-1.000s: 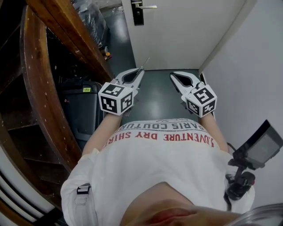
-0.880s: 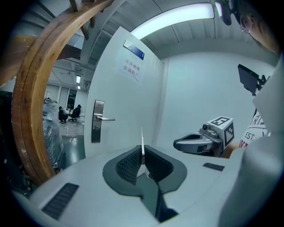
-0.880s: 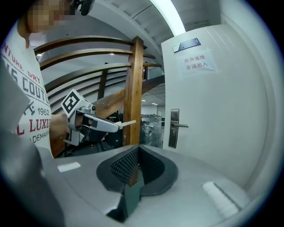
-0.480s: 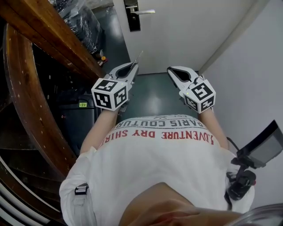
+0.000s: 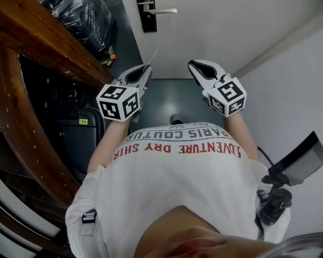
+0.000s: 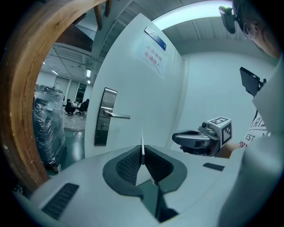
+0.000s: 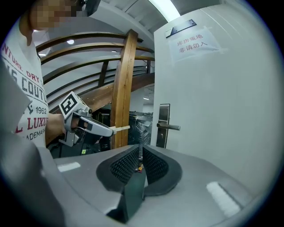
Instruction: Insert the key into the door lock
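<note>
The white door stands ahead, with a dark lock plate and a silver handle at its left side. My left gripper is shut on the key, whose thin metal blade sticks out forward past the tips. In the left gripper view the key stands upright between the pads, with the lock plate some way off to its left. My right gripper is shut with nothing in it, level with the left one. The right gripper view shows the lock plate and handle ahead.
A heavy wooden stair beam runs along the left, with plastic-wrapped goods behind it and a black case below. A white wall closes the right side. A paper notice is stuck high on the door.
Both grippers have moved forward along the corridor towards the door, side by side. The left one has kept its grip on the key.
</note>
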